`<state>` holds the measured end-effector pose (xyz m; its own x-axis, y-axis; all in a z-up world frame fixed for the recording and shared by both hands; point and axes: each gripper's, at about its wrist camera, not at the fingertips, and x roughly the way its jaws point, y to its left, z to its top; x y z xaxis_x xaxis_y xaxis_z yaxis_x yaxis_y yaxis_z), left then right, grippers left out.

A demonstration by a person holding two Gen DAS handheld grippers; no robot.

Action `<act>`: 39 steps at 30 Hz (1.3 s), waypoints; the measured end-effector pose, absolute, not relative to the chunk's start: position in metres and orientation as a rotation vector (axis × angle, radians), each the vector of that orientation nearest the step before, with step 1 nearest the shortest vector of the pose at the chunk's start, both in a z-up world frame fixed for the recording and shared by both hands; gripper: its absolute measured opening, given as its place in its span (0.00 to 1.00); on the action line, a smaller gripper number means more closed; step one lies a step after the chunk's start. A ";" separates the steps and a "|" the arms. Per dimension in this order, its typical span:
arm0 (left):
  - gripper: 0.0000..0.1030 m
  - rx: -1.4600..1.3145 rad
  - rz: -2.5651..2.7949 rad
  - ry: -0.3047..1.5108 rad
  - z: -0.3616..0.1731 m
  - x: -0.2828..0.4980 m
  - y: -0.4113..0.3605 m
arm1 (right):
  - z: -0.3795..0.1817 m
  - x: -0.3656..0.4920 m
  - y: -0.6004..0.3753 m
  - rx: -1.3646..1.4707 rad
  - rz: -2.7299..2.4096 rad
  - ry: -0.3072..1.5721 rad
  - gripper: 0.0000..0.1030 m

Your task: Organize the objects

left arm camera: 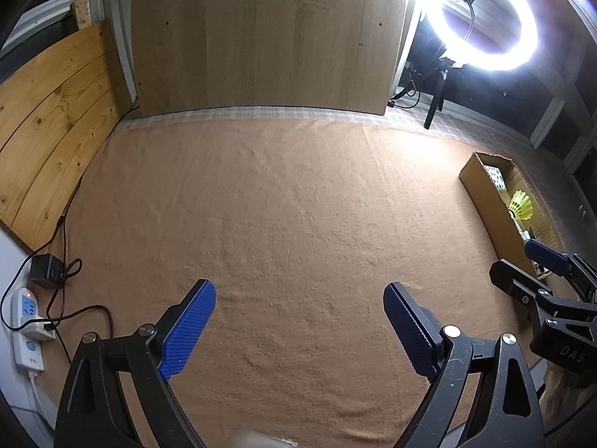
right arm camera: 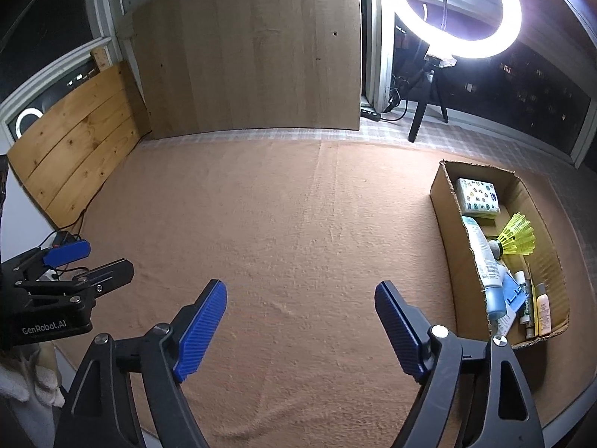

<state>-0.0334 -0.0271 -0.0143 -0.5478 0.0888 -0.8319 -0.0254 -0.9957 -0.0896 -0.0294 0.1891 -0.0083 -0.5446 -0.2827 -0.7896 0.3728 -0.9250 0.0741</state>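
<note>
Box (right arm camera: 444, 201) already holds the shuttlecock (right arm camera: 516, 239), bottles (right arm camera: 485, 261) and tissue pack (right arm camera: 477, 198); towel (right arm camera: 280, 224) left of box is bare. Left gripper (left arm camera: 298, 321) and right gripper (right arm camera: 300, 321) are released, empty. Looks finished; next, just back off.

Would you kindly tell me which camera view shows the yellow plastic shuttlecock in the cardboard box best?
The right wrist view: the yellow plastic shuttlecock lies fully visible inside the open brown cardboard box, among bottles. The left wrist view catches it only small at the far right edge, its lower end hidden behind the box wall.
</note>
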 end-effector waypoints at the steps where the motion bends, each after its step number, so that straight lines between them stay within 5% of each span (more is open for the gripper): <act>1: 0.91 -1.459 2.706 -0.102 -0.015 -0.033 -0.027 | -0.009 -0.029 0.188 1.235 -2.472 0.144 0.76; 39: 0.91 -1.447 2.716 -0.067 -0.010 -0.043 -0.018 | -0.006 -0.043 0.191 1.222 -2.511 0.131 0.78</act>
